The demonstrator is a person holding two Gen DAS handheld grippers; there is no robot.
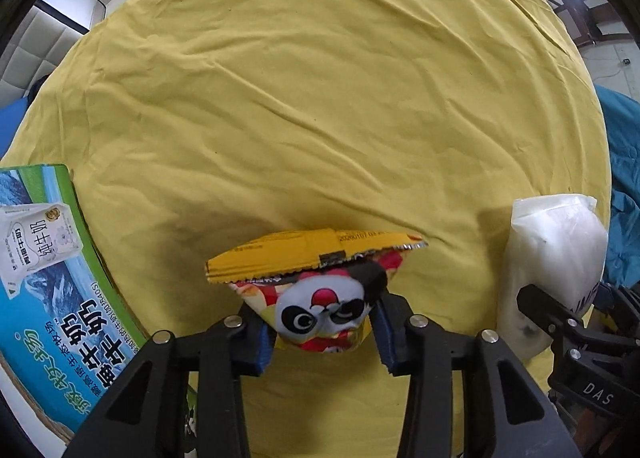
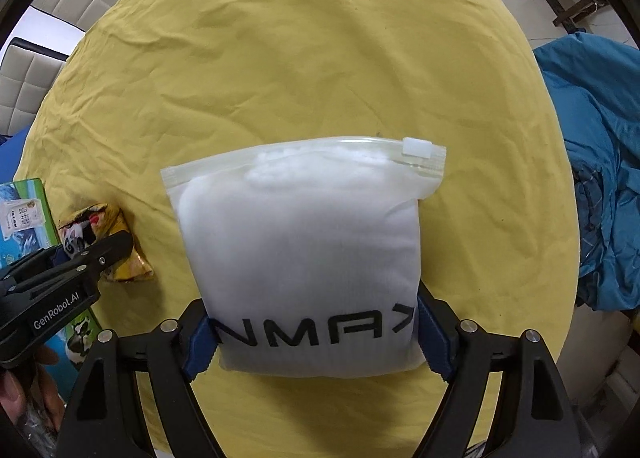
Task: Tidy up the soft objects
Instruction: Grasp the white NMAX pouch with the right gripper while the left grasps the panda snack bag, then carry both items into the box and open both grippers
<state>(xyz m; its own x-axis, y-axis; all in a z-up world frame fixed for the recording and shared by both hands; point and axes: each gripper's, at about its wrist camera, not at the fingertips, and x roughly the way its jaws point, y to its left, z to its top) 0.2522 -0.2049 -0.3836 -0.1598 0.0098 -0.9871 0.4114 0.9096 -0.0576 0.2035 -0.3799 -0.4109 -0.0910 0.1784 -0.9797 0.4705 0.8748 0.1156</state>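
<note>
Right now the left hand-held gripper [image 1: 324,332] is clenched on a small yellow foil snack packet printed with a panda face [image 1: 320,290], its blue pads [image 1: 384,332] pinching the packet's lower end above the wrinkled yellow cloth covering the desk [image 1: 320,98]. Just beside it, the right hand-held gripper [image 2: 312,338] grasps a white soft bundle in a clear zip-top bag [image 2: 300,250], lettered "NMA" in black. "GenRobot.AI" shows on the left tool's body. Off to the left stands a blue-and-green milk carton box with Chinese writing [image 1: 48,266].
</note>
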